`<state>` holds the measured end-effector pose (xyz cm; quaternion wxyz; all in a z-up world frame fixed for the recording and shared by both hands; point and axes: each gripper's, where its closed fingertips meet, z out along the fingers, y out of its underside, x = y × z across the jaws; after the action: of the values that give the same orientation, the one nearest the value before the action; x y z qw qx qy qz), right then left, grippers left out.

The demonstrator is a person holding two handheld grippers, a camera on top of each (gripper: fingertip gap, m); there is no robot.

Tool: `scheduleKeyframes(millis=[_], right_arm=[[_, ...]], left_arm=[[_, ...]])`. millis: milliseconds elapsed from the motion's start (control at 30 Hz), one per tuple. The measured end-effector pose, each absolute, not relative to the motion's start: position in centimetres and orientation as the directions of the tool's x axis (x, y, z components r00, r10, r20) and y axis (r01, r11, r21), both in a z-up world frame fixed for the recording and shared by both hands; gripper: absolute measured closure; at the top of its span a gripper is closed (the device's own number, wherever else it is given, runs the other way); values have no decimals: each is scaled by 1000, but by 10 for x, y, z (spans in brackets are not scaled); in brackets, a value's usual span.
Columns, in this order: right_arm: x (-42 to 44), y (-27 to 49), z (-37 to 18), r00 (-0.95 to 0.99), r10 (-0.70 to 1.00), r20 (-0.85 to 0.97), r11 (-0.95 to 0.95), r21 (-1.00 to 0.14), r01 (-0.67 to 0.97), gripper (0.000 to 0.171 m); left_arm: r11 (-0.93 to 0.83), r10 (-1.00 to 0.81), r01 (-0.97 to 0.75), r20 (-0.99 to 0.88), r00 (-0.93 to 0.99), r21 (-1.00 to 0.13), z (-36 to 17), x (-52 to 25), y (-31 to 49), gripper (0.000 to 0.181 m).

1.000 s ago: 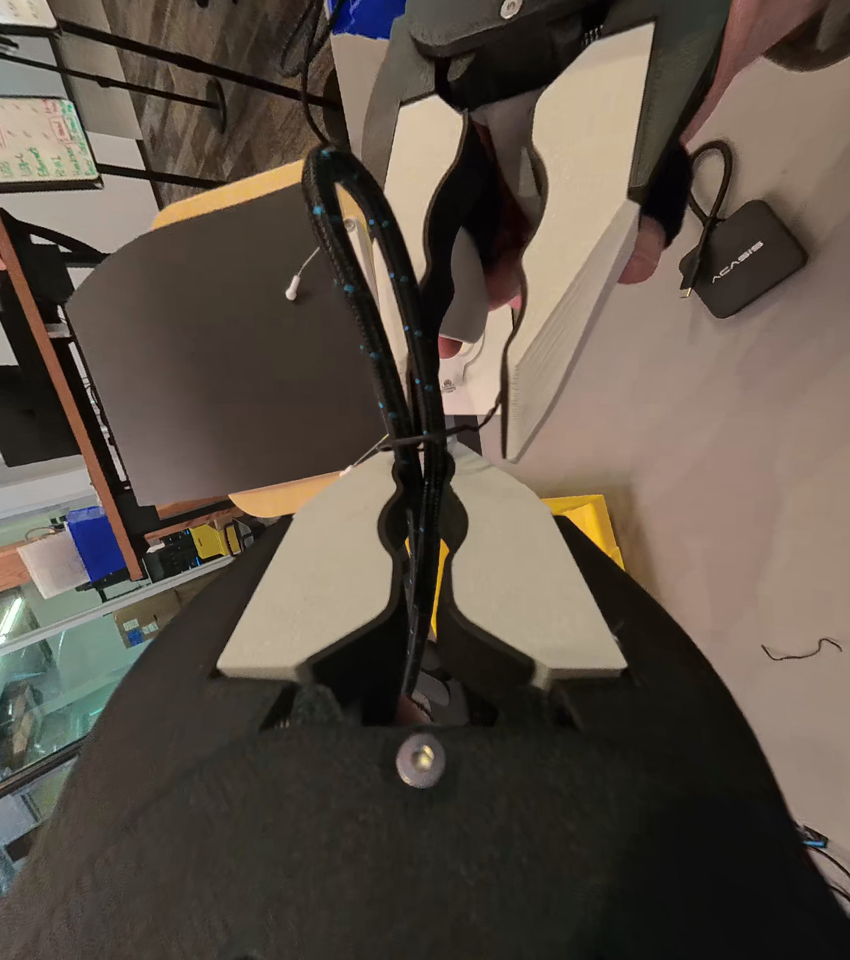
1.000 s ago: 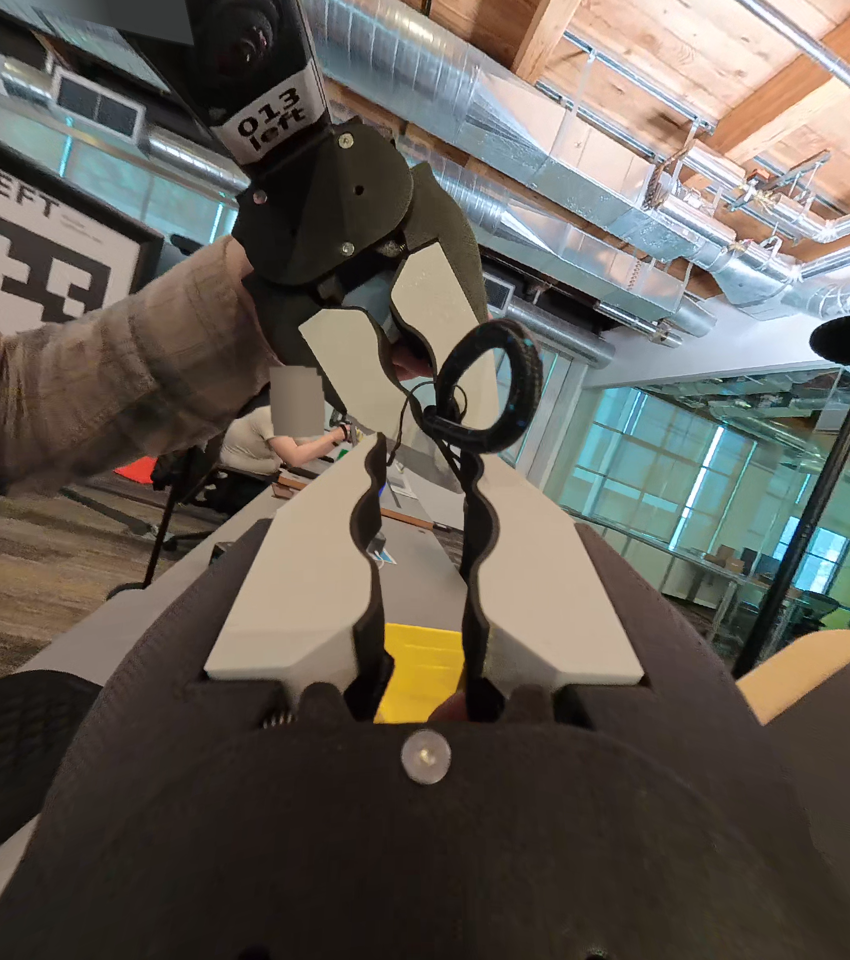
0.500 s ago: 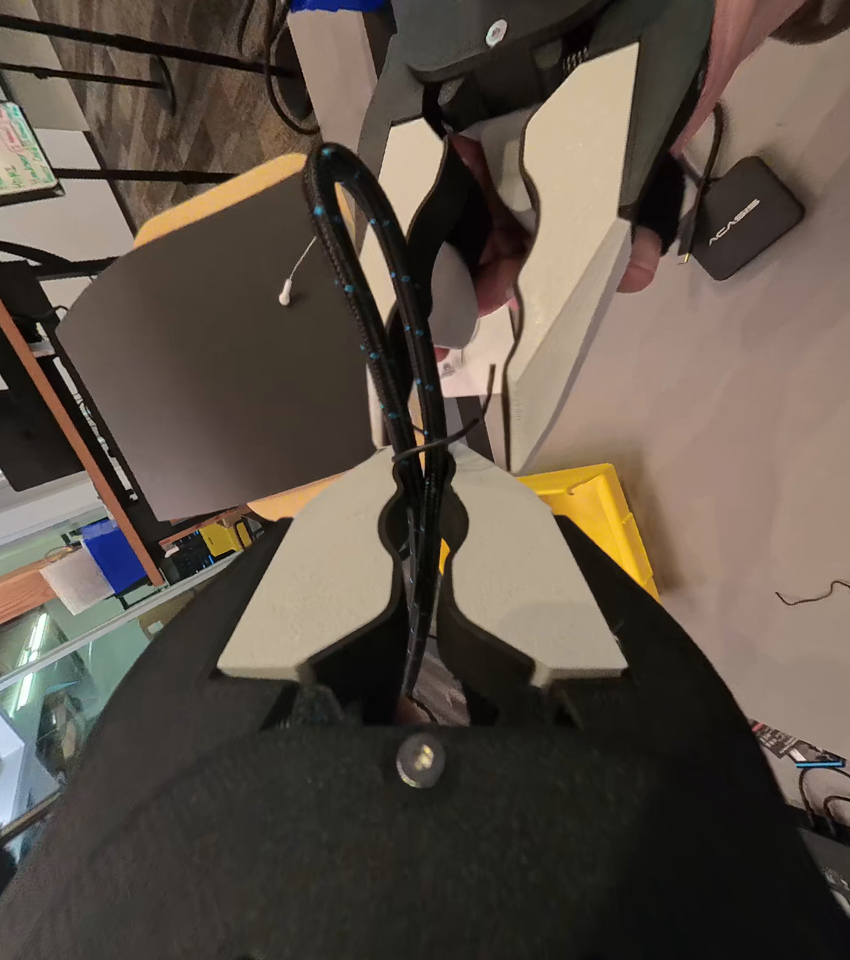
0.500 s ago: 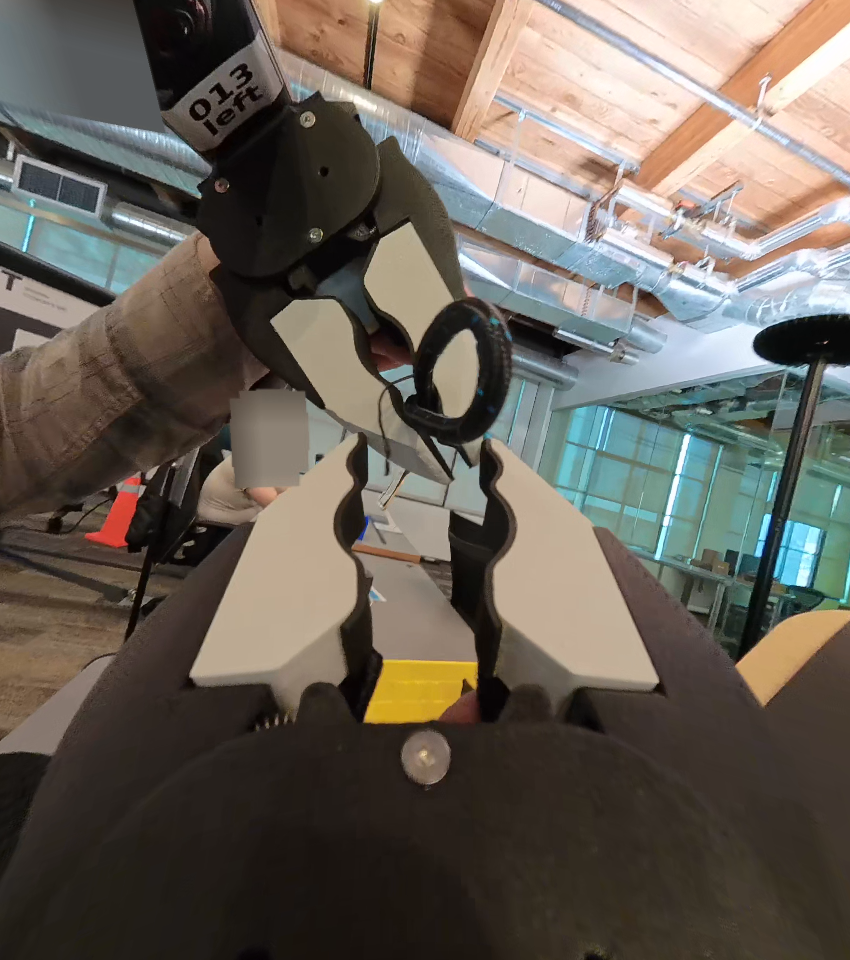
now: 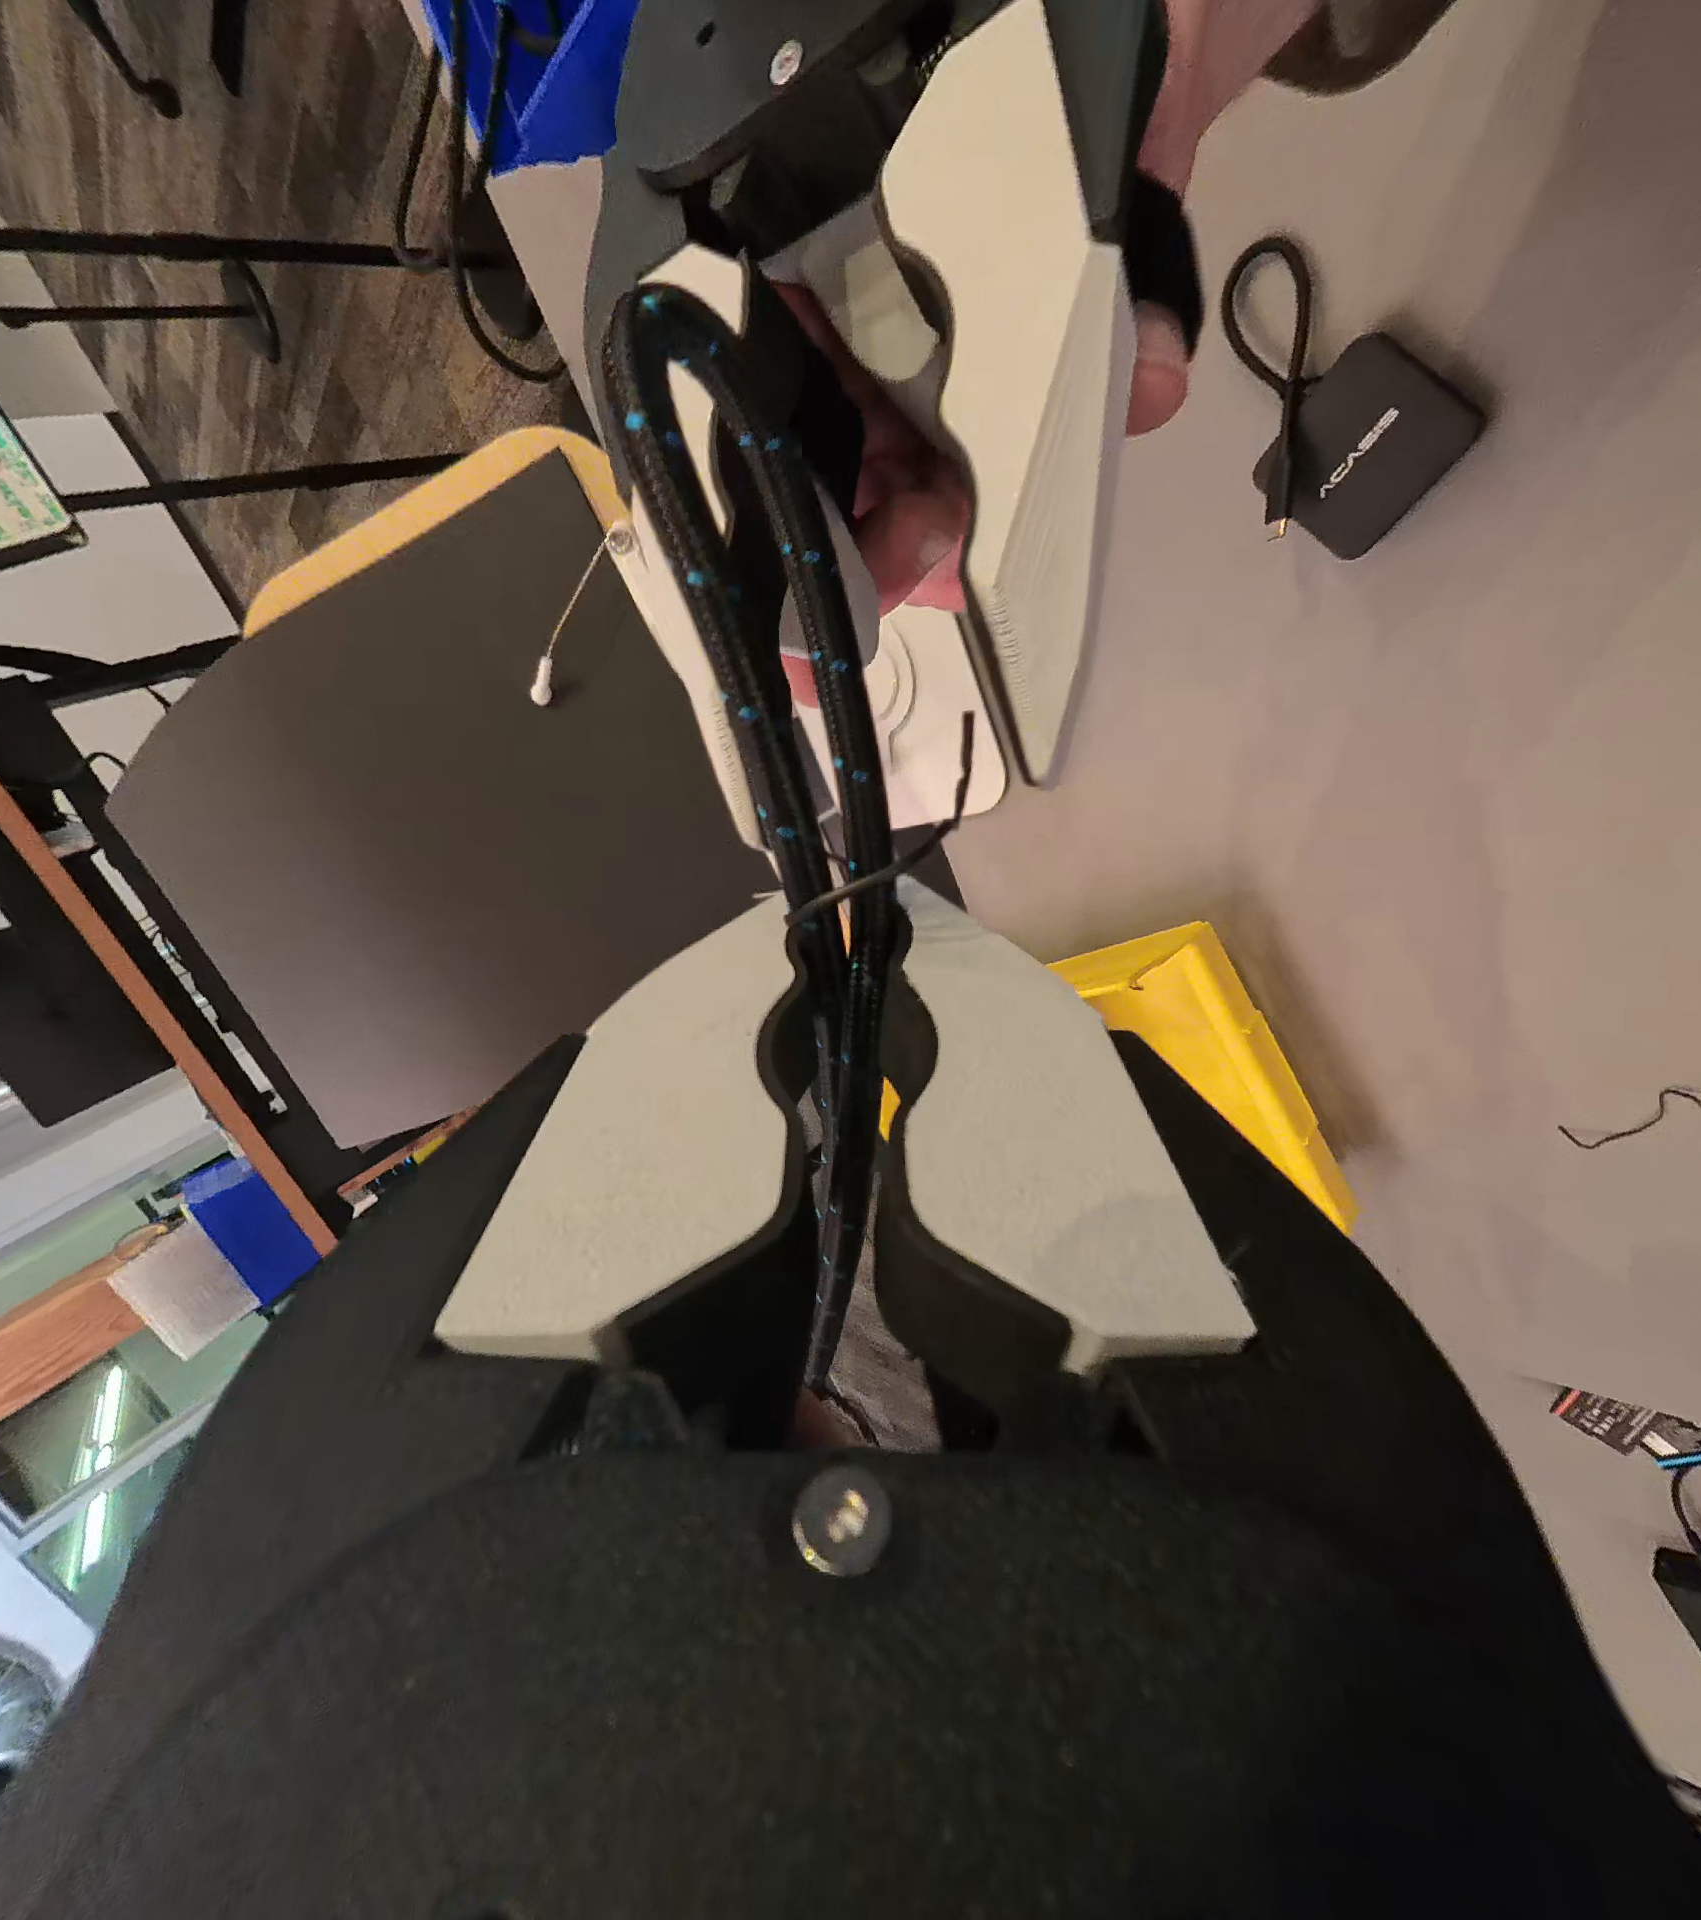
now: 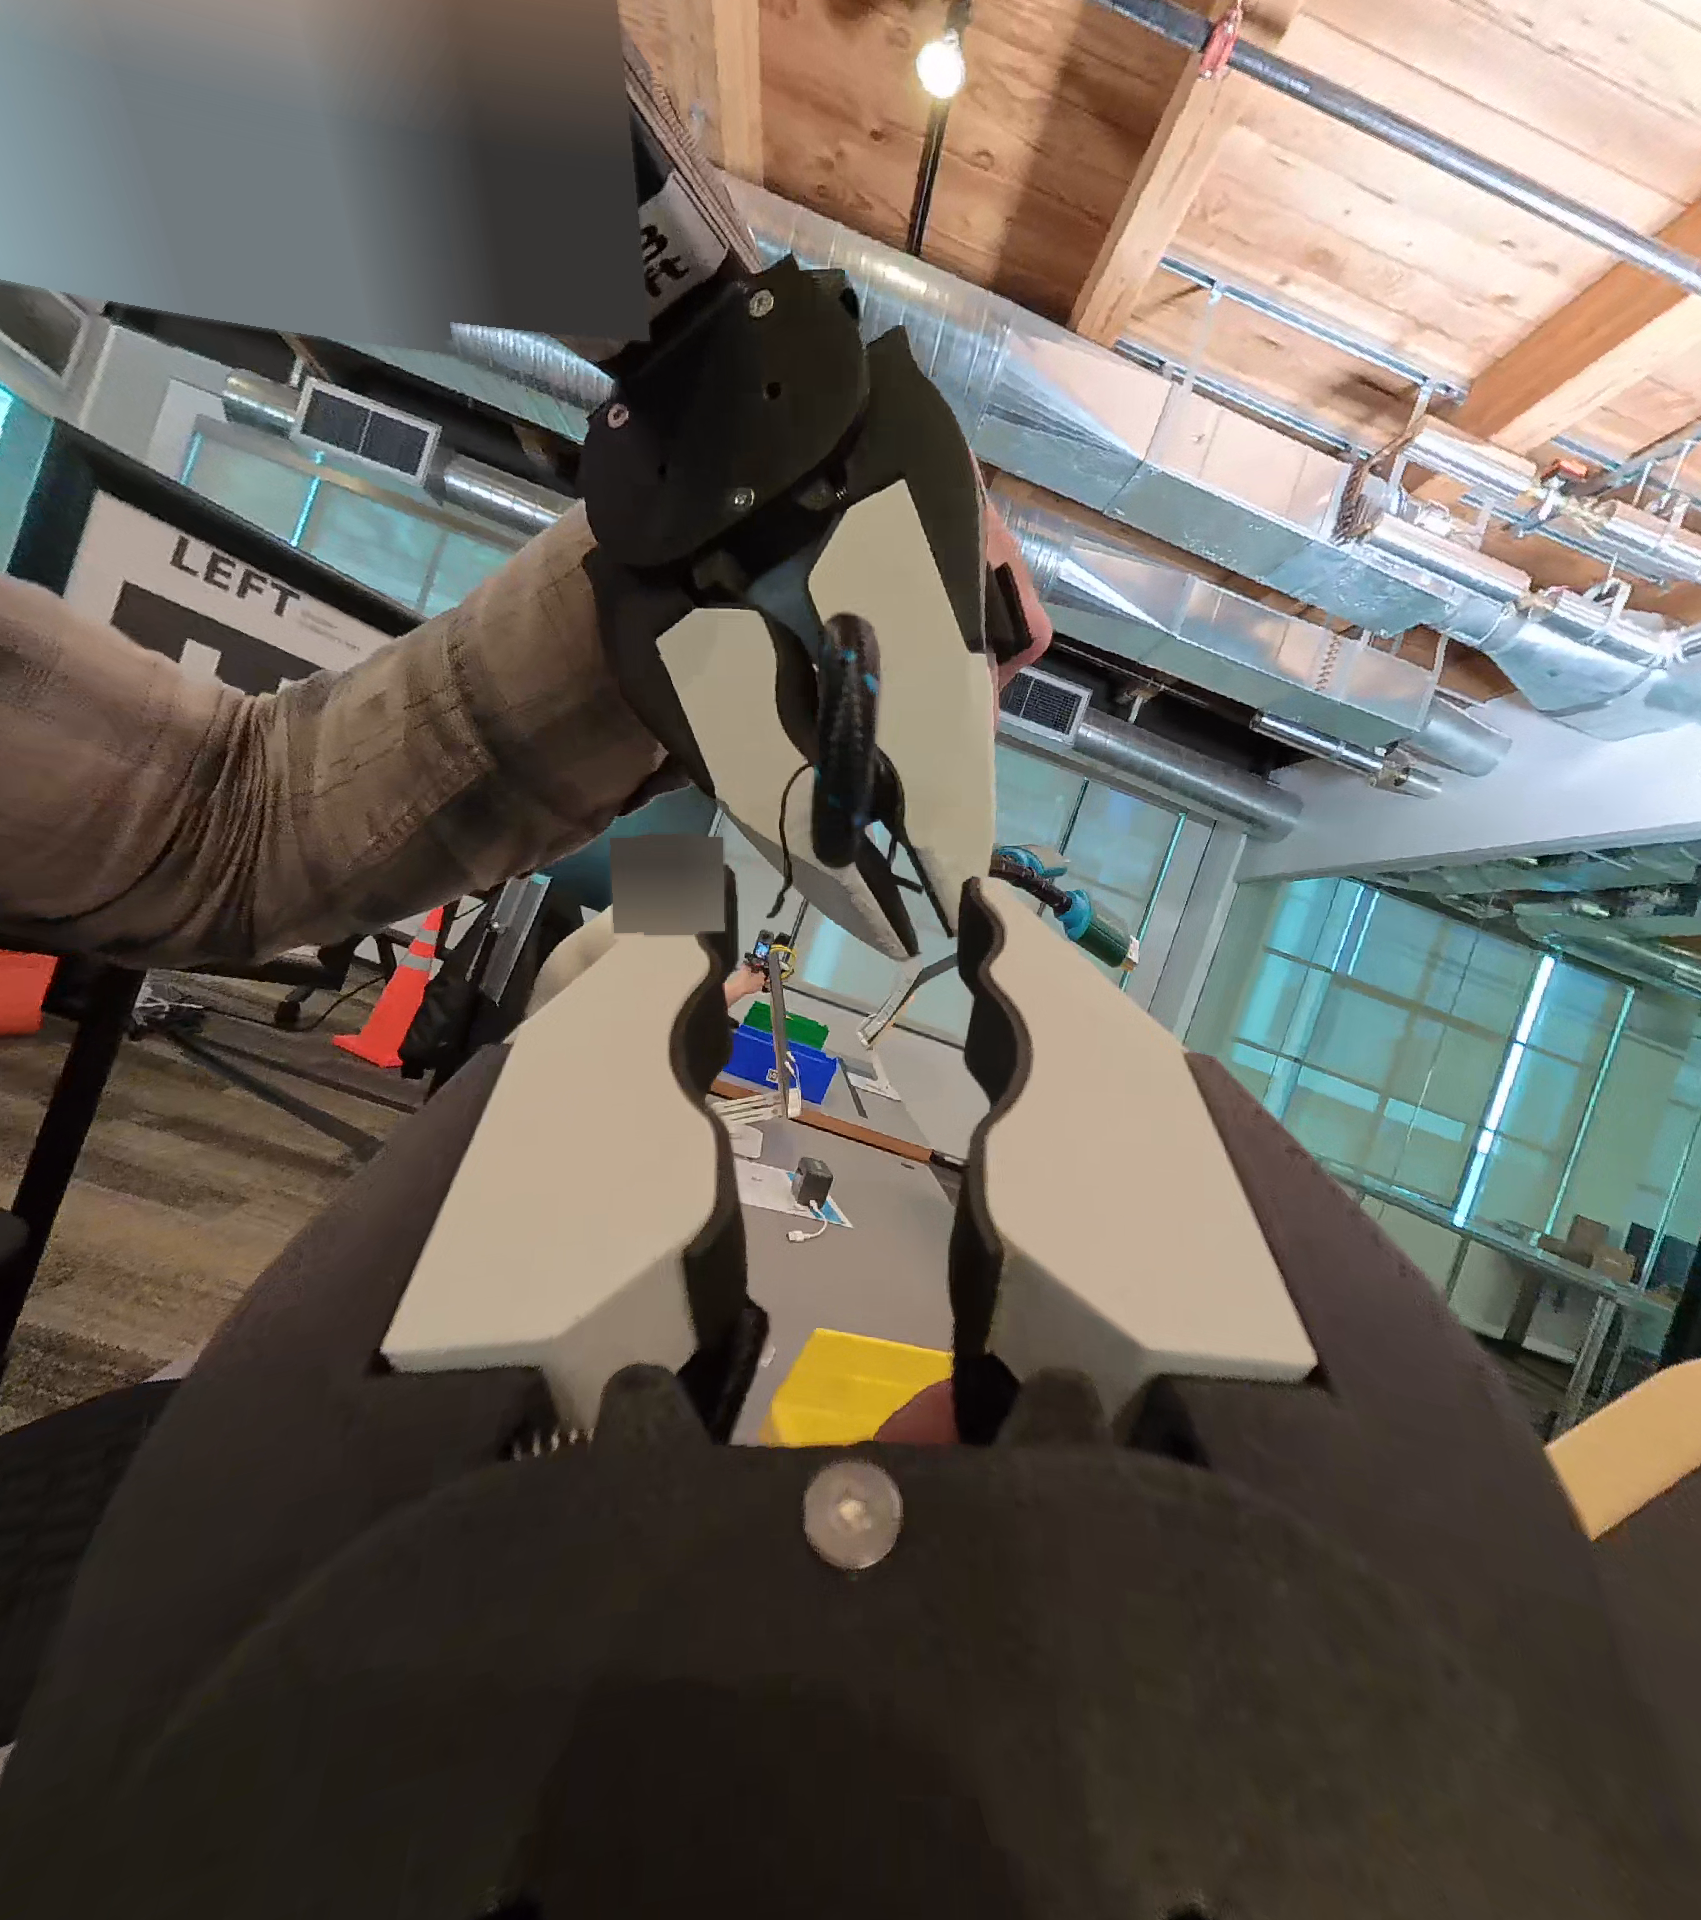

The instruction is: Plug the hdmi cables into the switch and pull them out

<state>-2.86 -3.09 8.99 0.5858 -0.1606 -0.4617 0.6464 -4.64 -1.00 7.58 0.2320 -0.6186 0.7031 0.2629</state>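
Grey table (image 5: 1448,831) below us, w/ a black box (image 5: 1371,457) and yellow bin (image 5: 1230,1049). Our left gripper (image 5: 846,935) clamps a tied black cable loop (image 5: 773,623) mid-air; right gripper (image 6: 841,914) spread wide, empty, just beside it.

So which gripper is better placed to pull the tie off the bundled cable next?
The right gripper, probably. Its jaws stand open and empty, facing the looped cable. The left gripper is shut on that cable just below the thin black tie, so it can only hold.
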Motion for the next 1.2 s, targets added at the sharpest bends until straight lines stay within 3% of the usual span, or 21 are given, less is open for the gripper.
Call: scheduleKeyframes(millis=[33, 267, 1200], right_arm=[[-27, -32, 90, -263, 902, 342, 116, -779, -616, 135], [-22, -39, 93, -280, 885, 371, 115, -759, -640, 141], [-11, -39, 103, -197, 890, 411, 180, -714, -677, 161]], left_arm=[[108, -751, -991, -646, -137, 85, 76, -44, -11, 175], [142, -764, -982, -617, -187, 123, 77, -35, -16, 175], [150, -759, -985, -629, -171, 86, 83, -22, -11, 175]])
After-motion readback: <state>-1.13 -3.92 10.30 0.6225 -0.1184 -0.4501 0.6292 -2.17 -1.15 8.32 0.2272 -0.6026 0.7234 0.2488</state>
